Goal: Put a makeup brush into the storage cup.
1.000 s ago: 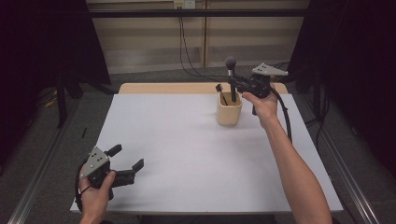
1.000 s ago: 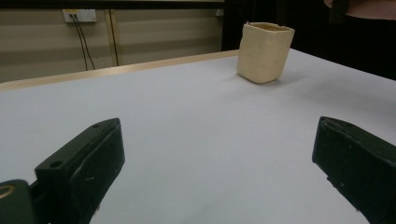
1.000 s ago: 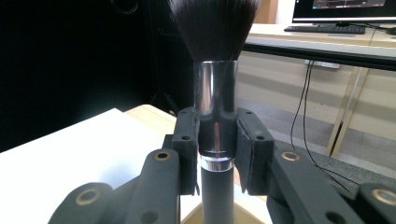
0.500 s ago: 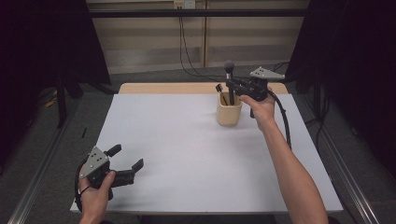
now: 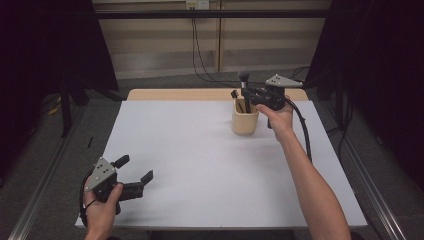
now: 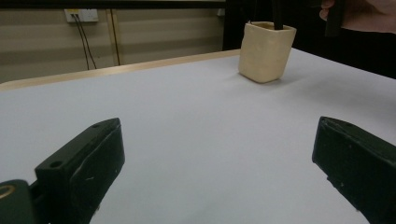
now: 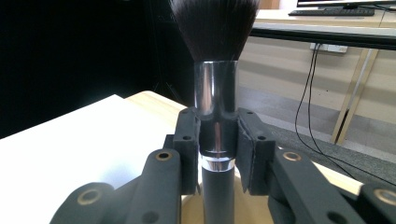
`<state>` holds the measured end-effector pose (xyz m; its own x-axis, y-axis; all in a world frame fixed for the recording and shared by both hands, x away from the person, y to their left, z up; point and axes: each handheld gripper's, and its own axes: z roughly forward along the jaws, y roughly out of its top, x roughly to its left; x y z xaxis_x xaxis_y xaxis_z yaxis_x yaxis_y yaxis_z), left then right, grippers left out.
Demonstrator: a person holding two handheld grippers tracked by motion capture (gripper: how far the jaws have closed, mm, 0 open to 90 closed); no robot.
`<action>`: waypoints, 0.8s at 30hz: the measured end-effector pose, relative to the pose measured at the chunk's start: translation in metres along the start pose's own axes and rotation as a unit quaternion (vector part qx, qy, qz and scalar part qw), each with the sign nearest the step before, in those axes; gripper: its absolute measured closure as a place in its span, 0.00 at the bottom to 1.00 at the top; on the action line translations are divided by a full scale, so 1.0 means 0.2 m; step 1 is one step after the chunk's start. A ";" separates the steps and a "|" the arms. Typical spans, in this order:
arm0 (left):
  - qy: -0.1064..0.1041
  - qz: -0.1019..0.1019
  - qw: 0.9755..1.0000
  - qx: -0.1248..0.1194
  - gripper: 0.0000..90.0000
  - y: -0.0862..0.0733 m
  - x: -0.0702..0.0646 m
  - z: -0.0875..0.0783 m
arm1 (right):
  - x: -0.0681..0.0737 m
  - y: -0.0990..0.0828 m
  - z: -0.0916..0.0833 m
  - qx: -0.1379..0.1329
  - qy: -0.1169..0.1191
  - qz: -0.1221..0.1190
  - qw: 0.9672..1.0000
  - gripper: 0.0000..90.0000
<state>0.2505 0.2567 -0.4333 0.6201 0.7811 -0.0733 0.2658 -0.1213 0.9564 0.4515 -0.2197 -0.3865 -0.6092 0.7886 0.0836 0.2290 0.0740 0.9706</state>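
I keep the right gripper point(image 7: 215, 140) pinching the black-bristled makeup brush point(image 7: 215, 84) by its chrome ferrule, upright over the cream ceramic cup point(image 5: 245, 122), ready for dropping in; left gripper point(image 5: 134, 176) idles spread, well away.

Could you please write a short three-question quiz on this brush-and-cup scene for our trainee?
1. True or false: the right gripper is shut on the makeup brush.
2. Where does the beige cup stand? A) far side of the white table, near the right hand B) beside the left gripper
3. Complete: the left gripper's jaws are ____.

Key: 1 true, the pads clamp the metal ferrule. 2 A. 3 open, with nothing between them.
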 end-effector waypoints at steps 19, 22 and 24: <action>-0.001 0.001 1.000 0.001 0.03 0.00 0.00 0.00 | -0.02 -0.11 0.00 0.005 -0.006 0.014 1.000 0.80; 0.000 0.001 1.000 0.002 0.03 0.00 0.00 0.00 | -0.03 -0.12 0.00 0.005 -0.006 0.018 1.000 0.80; -0.001 0.001 1.000 0.001 0.03 0.00 0.00 0.00 | -0.03 -0.13 -0.01 0.008 -0.008 0.018 1.000 0.80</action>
<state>0.2507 0.2564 -0.4335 0.6215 0.7802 -0.0715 0.2661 -0.1244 0.9559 0.4489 -0.2275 -0.4113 -0.5885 0.8002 0.1154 0.2635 0.0549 0.9631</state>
